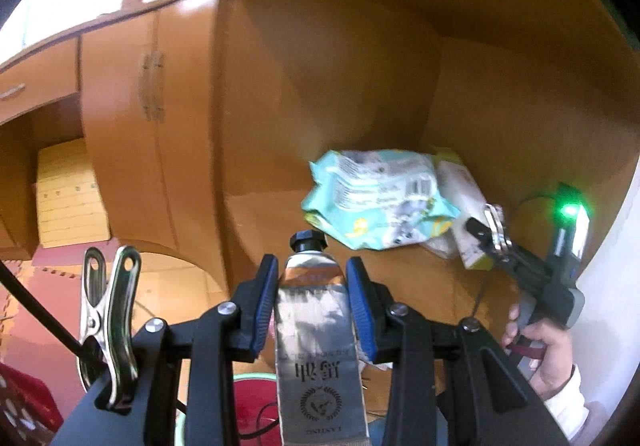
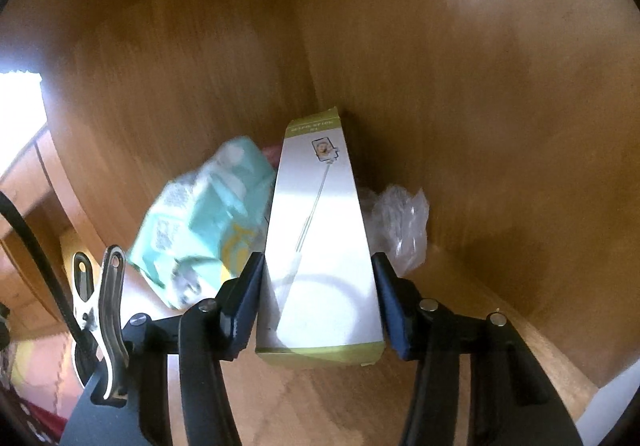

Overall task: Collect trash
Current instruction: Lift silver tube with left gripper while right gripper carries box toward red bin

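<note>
My left gripper (image 1: 313,270) is shut on a silver tube with a black cap (image 1: 316,310), held in front of a wooden shelf. On the shelf lie a crumpled teal wipes pack (image 1: 380,197) and a white and green selfie-stick box (image 1: 466,205). My right gripper (image 2: 318,266) straddles that box (image 2: 320,246), its jaws close against both long sides; the box rests on the shelf. The teal pack (image 2: 204,217) lies to its left and a clear plastic wrapper (image 2: 400,221) to its right. The right gripper also shows in the left wrist view (image 1: 490,230).
The shelf is a wooden cabinet nook with side and back walls (image 2: 480,85) close around the items. A green-rimmed bin (image 1: 248,402) sits below the left gripper. A drawer (image 1: 36,85) and stacked yellow paper (image 1: 72,197) are at left.
</note>
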A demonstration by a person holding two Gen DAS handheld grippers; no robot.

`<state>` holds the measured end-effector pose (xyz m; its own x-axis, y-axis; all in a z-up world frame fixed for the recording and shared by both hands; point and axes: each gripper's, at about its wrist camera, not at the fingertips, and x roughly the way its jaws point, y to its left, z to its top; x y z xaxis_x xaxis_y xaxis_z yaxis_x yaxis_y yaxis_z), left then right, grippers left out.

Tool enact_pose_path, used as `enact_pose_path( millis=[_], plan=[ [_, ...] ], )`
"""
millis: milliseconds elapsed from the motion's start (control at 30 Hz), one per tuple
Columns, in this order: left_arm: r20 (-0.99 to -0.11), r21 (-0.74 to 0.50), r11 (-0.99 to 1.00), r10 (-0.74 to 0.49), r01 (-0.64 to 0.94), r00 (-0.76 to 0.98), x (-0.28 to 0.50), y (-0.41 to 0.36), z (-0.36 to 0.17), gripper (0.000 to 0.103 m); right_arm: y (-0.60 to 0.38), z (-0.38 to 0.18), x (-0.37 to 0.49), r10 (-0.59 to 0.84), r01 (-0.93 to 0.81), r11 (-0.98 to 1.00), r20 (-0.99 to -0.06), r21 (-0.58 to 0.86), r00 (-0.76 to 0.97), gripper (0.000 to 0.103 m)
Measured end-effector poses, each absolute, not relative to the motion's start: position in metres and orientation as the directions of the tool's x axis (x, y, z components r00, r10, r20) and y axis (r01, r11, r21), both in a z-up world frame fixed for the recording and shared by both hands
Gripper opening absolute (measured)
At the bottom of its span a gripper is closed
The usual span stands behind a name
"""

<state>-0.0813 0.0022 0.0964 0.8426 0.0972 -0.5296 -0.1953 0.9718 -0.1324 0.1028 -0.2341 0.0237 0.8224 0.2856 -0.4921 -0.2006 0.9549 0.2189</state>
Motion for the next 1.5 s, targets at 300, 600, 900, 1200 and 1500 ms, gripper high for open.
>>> enact_pose_path(
  millis=[300,600,900,1200,1500],
  plan=[
    [-0.519,-0.106,0.955,0.186,-0.278,0.835,-0.134,0.029,0.117,0.037,-0.242,0.031,0.069,0.318,-0.229,0.941,-0.416,0.249,0.852,0.053],
    [-0.550,-0.108,0.931,0.235,-0.348,0.802,-0.175,0.045,0.114,0.037,-0.239,0.044,0.013,0.401,-0.354,0.915,-0.342,0.194,0.850,0.053],
    [-0.569,-0.143,0.922,0.222,-0.361,0.792,-0.201,0.046,0.104,0.037,-0.235,0.029,-0.062,0.506,-0.468,0.863,-0.359,0.191,0.785,0.053],
    [-0.609,-0.162,0.919,0.194,-0.360,0.769,-0.216,0.045,0.080,0.037,-0.191,-0.003,-0.110,0.565,-0.580,0.804,-0.470,0.131,0.678,0.053],
    [-0.682,-0.164,0.916,0.162,-0.365,0.713,-0.209,0.048,0.036,0.037,-0.180,-0.042,-0.114,0.578,-0.624,0.763,-0.611,0.169,0.541,0.053]
  ],
)
